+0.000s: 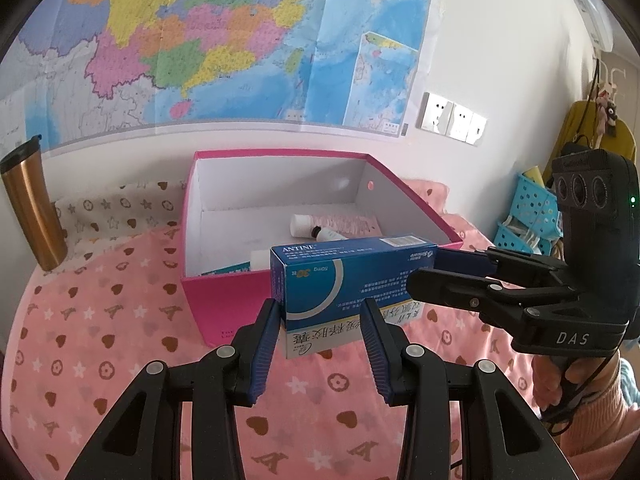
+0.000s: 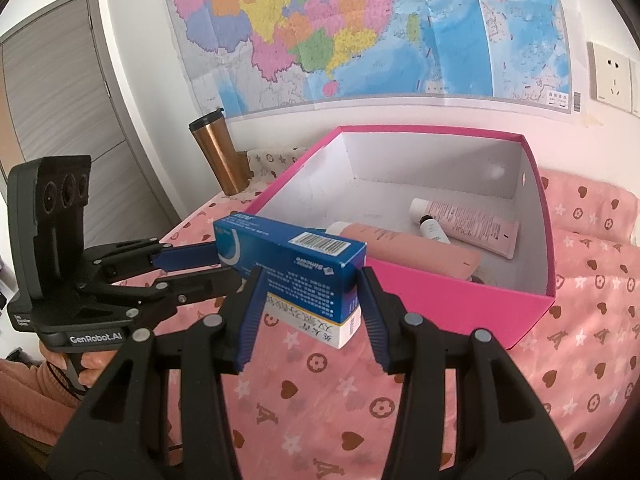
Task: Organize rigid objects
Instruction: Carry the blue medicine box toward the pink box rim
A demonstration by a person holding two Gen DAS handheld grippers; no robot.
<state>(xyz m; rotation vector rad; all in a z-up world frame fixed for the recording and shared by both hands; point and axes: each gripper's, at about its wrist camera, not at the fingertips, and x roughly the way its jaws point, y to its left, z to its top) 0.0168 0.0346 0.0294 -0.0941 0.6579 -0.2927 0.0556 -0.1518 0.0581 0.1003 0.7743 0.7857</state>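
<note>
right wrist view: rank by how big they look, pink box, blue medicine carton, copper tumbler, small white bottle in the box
1. pink box
2. blue medicine carton, though nearness to the camera inflates it
3. copper tumbler
4. small white bottle

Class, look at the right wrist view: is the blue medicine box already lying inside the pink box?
No. The blue medicine box is held in the air in front of the pink box, outside its near wall.

The blue box (image 1: 352, 276) reads "ANTINE" and "50mg". The right gripper (image 1: 424, 276) body shows "DAS". The left gripper (image 2: 188, 264) shows "GenRobot.AI".
</note>
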